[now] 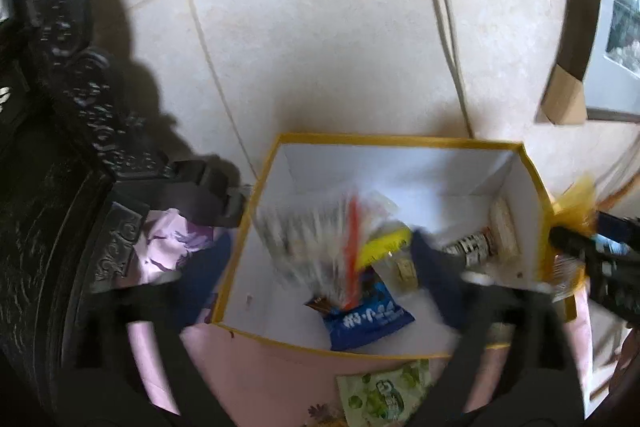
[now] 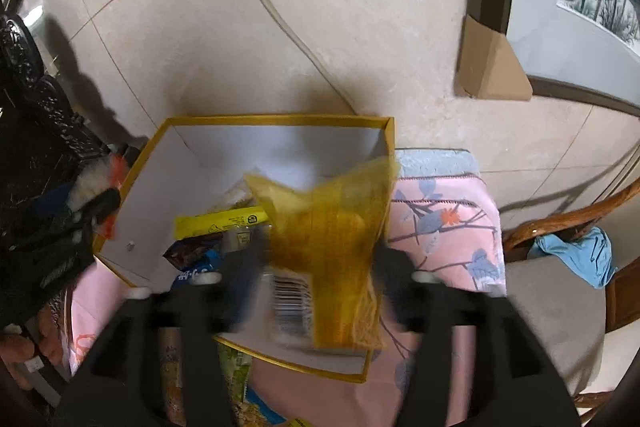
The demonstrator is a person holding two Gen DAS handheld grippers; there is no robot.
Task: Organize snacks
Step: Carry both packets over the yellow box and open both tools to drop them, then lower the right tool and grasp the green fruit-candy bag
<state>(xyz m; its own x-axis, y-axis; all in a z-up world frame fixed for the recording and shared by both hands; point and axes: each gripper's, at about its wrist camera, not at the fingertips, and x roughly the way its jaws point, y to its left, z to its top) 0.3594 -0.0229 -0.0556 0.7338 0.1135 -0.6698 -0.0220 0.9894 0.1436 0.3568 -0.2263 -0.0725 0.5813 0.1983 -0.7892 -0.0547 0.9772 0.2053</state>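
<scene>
An open box with a yellow rim (image 1: 400, 140) and white walls stands on a pink cloth. Inside lie a blue packet (image 1: 368, 319), a yellow packet (image 1: 384, 247) and a black-and-white patterned roll (image 1: 476, 247). My left gripper (image 1: 320, 279) is open over the box, with a blurred clear packet with an orange stripe (image 1: 320, 247) loose between its fingers. My right gripper (image 2: 316, 277) is open over the box's right side (image 2: 390, 131); a blurred yellow see-through packet with a barcode (image 2: 332, 239) hangs between its fingers, no pad pressing on it.
A green snack packet (image 1: 384, 395) lies on the pink flowered cloth (image 2: 440, 219) in front of the box. Dark carved furniture (image 1: 60, 187) stands left. On the tiled floor are a white cable (image 2: 280, 15) and a framed picture's cardboard corner (image 2: 492, 67). A wicker chair (image 2: 560, 219) is at right.
</scene>
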